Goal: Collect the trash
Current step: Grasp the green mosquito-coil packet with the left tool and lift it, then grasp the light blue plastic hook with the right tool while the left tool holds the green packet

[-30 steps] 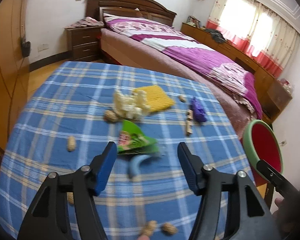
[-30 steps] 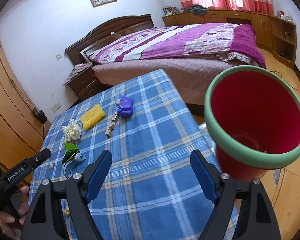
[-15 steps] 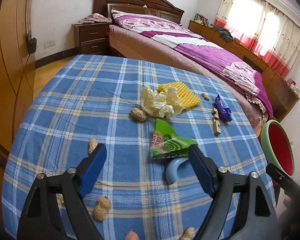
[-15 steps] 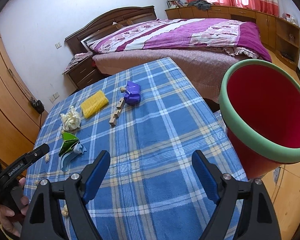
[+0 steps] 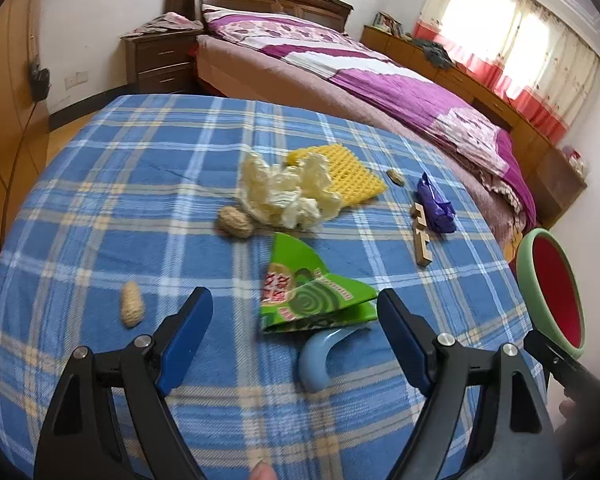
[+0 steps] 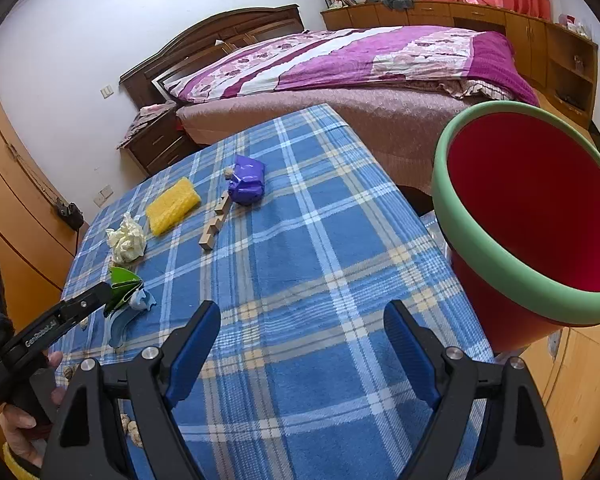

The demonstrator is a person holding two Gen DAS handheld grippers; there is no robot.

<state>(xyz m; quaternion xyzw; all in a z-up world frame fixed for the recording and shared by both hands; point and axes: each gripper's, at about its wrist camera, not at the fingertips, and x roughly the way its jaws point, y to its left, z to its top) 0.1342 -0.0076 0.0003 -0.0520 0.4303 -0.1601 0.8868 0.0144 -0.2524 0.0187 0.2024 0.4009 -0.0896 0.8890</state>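
Trash lies on the blue plaid table point(image 5: 148, 184): a green wrapper point(image 5: 312, 288) over a light blue curved piece point(image 5: 316, 356), a crumpled white tissue point(image 5: 288, 192), a yellow foam net point(image 5: 348, 168), a purple wrapper point(image 5: 436, 204), wooden blocks point(image 5: 420, 236) and peanuts point(image 5: 132, 308). My left gripper point(image 5: 294, 332) is open, just in front of the green wrapper. My right gripper point(image 6: 300, 340) is open and empty above the table's near right part. A red bin with a green rim point(image 6: 536, 216) stands off the table's right edge.
A bed point(image 6: 360, 64) with a purple cover stands beyond the table, a nightstand point(image 5: 160, 60) at its head. Wooden cabinets point(image 6: 460, 16) run under the window. An orange wardrobe point(image 6: 12, 208) is at the left.
My left gripper has pulled back a little from the green wrapper, then come close to it. My right gripper has drifted slightly; both stay open.
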